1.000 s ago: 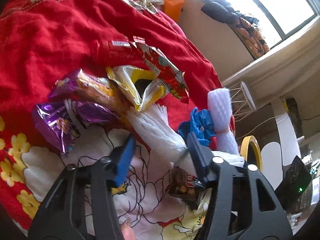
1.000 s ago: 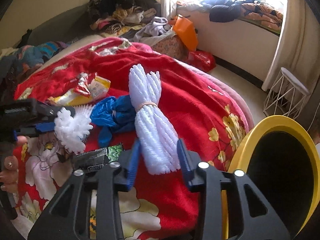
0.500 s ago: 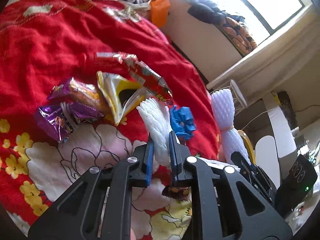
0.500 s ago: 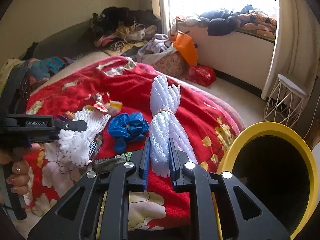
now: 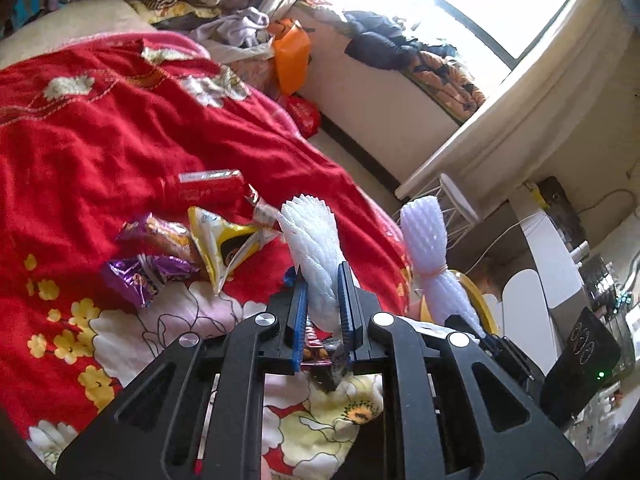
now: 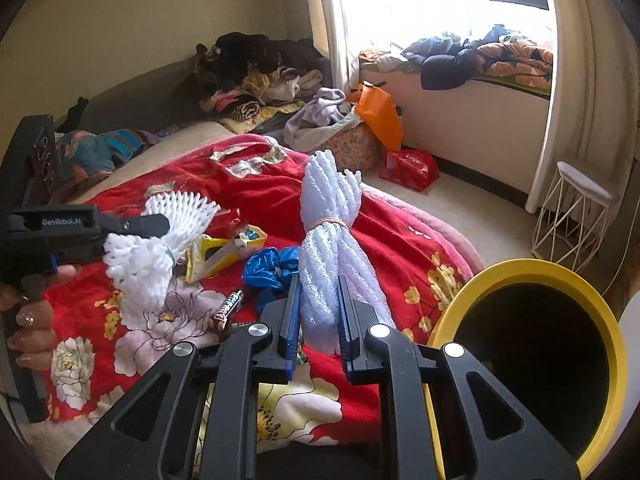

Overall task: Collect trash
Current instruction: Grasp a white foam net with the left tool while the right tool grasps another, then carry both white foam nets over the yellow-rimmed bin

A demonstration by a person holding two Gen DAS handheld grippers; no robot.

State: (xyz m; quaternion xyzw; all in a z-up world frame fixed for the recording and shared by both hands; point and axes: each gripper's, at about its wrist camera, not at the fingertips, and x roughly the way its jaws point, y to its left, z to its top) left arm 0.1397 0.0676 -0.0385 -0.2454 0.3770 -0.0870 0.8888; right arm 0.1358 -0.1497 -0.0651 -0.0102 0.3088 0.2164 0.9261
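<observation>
Yellow bin cut off at the right edge, dark wrapper half hidden behind fingers.

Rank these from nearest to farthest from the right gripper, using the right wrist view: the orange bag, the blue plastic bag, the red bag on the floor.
1. Blue plastic bag: on the red blanket, just left of the right gripper.
2. Red bag: on the floor past the bed.
3. Orange bag: farther back, below the window ledge.
</observation>
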